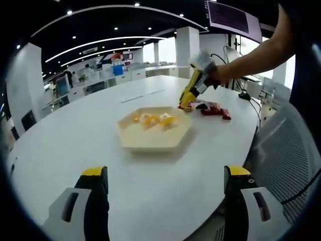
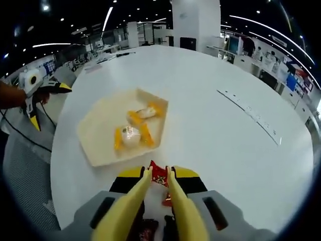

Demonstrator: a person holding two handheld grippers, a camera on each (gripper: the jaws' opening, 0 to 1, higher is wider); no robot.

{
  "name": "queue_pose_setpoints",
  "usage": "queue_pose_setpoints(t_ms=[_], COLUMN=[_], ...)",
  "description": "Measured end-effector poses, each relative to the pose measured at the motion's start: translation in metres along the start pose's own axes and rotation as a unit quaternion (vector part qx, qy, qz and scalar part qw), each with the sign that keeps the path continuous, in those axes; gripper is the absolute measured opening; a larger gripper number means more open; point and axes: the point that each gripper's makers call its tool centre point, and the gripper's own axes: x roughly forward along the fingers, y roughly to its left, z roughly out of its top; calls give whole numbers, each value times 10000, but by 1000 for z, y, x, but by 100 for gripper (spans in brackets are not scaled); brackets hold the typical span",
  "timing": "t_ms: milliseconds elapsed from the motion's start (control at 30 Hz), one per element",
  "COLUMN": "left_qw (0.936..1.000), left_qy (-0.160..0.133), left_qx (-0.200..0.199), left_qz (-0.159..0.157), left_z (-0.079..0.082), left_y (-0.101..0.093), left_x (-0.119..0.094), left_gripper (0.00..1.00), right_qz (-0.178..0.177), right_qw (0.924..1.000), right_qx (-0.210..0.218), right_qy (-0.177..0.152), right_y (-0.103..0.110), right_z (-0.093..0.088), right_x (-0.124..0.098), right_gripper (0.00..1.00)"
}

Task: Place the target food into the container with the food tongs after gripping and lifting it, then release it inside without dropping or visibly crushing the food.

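On the big white table [image 1: 100,135], the right gripper [image 1: 186,104] is reaching down with yellow food tongs [image 2: 160,201] at a small pile of red-wrapped snacks [image 1: 214,109] just beside the beige hexagonal tray [image 1: 150,143]. Seen from the right gripper view, the tong tips are pinching together on one red packet [image 2: 159,174], lying near the tray's edge. Orange-and-white wrapped pieces [image 2: 131,134] are sitting inside the tray. Back at the near edge, the left gripper [image 1: 165,173] is hovering with jaws wide apart, gripping nothing
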Motion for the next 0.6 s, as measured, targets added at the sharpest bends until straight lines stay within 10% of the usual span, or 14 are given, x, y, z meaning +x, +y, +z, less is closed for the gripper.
queue_pose_setpoints(t_ms=[267,400,600], left_qw=[9999,9964,9985], left_qy=[-95,-680,-434], left_qx=[-64,-498,-320], left_qz=[-3,-8,-16], left_z=[3,24,14], left_y=[1,4,1], left_x=[0,-5,-2], left_gripper=[97,100,100], right_qz=[-85,-113,-159], right_qw=[9998,9996,9994], right_qx=[-131,-191,-240], right_qy=[-103,-146,-183], right_y=[-5,-4,-4], right_z=[22,30,37], right_x=[-16,-21,-27], right_gripper=[20,20,20])
